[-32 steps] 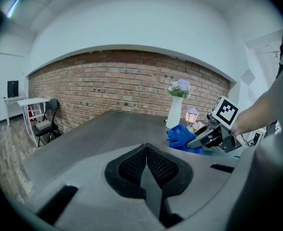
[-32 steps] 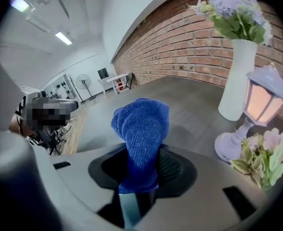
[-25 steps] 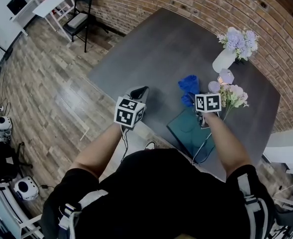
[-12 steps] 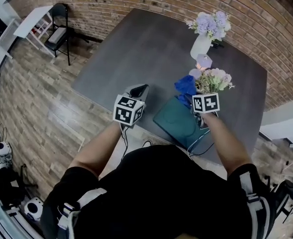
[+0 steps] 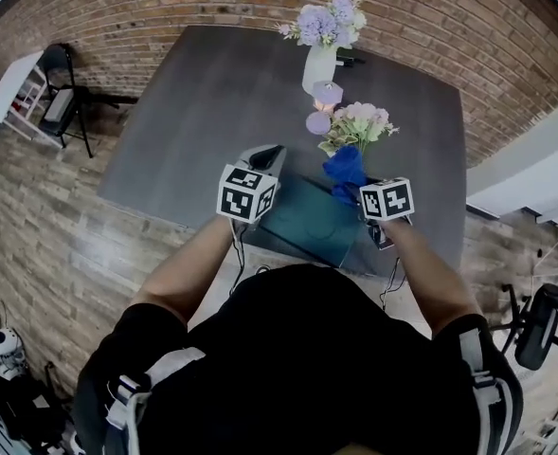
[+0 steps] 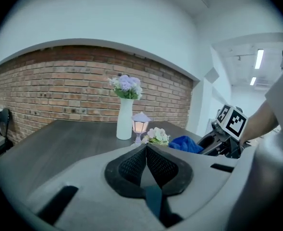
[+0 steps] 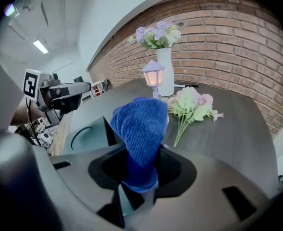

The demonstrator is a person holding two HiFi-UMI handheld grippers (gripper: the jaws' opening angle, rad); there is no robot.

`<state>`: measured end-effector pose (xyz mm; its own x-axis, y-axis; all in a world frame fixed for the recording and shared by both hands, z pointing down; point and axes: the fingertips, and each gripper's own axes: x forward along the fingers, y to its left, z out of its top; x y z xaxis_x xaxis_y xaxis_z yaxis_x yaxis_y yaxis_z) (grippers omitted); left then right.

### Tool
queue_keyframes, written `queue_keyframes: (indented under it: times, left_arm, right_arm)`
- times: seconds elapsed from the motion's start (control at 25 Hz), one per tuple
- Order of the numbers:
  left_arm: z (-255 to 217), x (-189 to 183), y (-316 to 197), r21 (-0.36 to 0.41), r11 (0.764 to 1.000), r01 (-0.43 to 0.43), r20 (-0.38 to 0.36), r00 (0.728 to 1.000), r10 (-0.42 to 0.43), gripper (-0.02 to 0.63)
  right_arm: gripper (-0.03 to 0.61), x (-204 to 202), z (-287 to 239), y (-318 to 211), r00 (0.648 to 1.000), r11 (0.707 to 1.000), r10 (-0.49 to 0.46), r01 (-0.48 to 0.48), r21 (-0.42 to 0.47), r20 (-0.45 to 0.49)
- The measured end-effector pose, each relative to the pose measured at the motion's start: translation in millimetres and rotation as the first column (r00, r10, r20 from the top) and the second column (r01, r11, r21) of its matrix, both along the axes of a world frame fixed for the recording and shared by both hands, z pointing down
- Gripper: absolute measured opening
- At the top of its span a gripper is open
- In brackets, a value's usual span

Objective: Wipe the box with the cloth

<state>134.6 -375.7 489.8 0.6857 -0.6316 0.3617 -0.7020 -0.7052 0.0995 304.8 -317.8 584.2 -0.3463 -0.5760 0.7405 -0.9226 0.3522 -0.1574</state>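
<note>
While the right gripper (image 7: 142, 170) is pinching the blue cloth (image 7: 140, 121) between its jaws, the left gripper (image 6: 146, 158) is hovering with jaws pressed together, empty. The teal box (image 5: 309, 222) is lying at the dark table's (image 5: 212, 102) near edge, between the grippers.

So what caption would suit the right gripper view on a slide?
Right gripper clamps a blue cloth near the teal box, bouquet beyond.

Table (image 5: 193, 112): dark grey top, far edge up against the brick wall (image 5: 212, 3).
Front edge: teal box (image 5: 312, 221), lying flat.
Far edge: white vase (image 5: 318, 67) of lilac flowers, upright.
Between them: small lilac lantern (image 5: 327, 95) just beside the vase, then a pink bouquet (image 5: 356, 123) lying on its side.
</note>
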Motion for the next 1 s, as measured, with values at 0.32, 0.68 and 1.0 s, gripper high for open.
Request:
queue_keyframes:
  times: [0.32, 0.68, 1.0]
  left_arm:
    - [2.7, 29.3, 8.8, -0.007, 0.997, -0.071, 0.01, 0.997, 0.071, 0.009]
    - [10.2, 17.9, 17.2, -0.045, 0.993, -0.109, 0.003, 0.994, 0.109, 0.009]
    - [23.4, -1.9, 23.4, -0.071, 0.985, -0.156, -0.001, 0.988, 0.156, 0.009]
  right_arm:
    - [0.146, 39.0, -1.9, 29.6, 0.993, 0.993, 0.115, -0.115, 0.004, 0.0]
    - [0.146, 60.8, -6.0, 56.9, 0.965, 0.963, 0.264, -0.263, 0.054, 0.001]
    - [0.146, 59.6, 1.3, 111.8, 0.913, 0.912, 0.408, -0.409, 0.029, 0.032]
